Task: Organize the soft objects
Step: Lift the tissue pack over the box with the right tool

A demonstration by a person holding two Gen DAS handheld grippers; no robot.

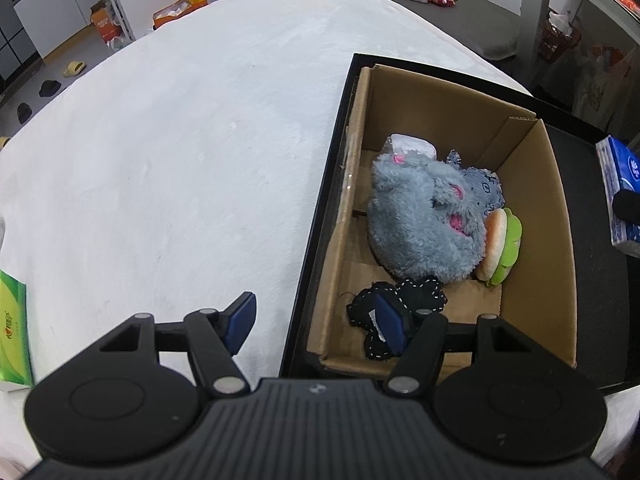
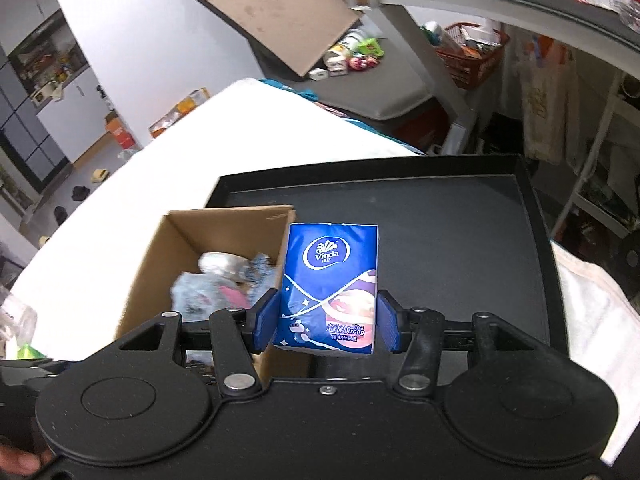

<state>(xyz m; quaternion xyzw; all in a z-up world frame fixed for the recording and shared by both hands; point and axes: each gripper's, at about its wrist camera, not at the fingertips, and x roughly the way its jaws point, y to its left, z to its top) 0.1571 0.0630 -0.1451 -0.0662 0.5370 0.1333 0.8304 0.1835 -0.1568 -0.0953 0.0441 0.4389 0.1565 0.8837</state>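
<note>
A cardboard box (image 1: 536,216) stands in a black tray (image 1: 316,264) on a white bed cover. Inside lie a grey plush toy (image 1: 420,216), a plush burger (image 1: 502,244), a denim cloth (image 1: 484,188), a white packet (image 1: 412,146) and a black stitched soft piece (image 1: 420,294). My left gripper (image 1: 316,322) is open and empty, straddling the box's near left wall. My right gripper (image 2: 327,322) is shut on a blue Vinda tissue pack (image 2: 330,280), held above the tray (image 2: 460,240) just right of the box (image 2: 160,252). The pack also shows at the left wrist view's right edge (image 1: 620,184).
A green tissue pack (image 1: 14,332) lies on the white cover (image 1: 180,152) at the left. Beyond the bed are floor clutter, boxes (image 1: 188,4), slippers (image 1: 74,68) and a table frame (image 2: 440,40) with a red basket (image 2: 472,52).
</note>
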